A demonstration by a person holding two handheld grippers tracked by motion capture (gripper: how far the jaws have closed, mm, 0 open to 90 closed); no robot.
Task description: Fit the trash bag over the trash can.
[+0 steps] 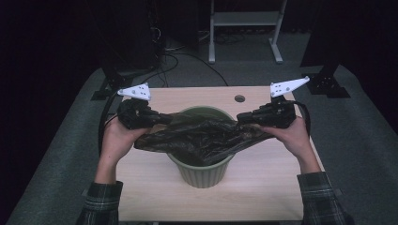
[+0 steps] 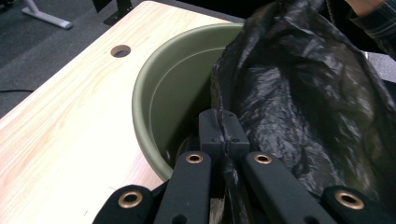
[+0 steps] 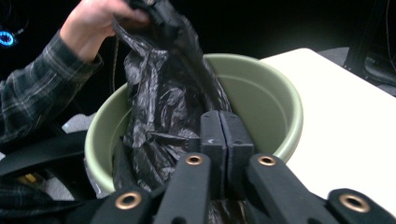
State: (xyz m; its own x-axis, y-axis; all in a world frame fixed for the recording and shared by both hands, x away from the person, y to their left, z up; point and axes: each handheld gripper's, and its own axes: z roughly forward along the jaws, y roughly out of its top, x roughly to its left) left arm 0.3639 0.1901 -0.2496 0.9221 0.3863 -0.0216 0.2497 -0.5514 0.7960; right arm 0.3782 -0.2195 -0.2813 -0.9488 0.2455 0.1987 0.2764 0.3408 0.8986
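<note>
Evidently the black bin bag (image 1: 202,138) is being stretched across the mouth of the green bin (image 1: 202,171) so its opening can be worked over the rim. The bin stands mid-tabletop (image 1: 263,187). The left gripper (image 1: 162,118), at about ten o'clock from the bin, is clamped on one edge of the bag; the right gripper (image 1: 244,117), at two o'clock, is pinched on the opposite edge. Pulling from both sides keeps the film taut above the bin, probably for lining it.
</note>
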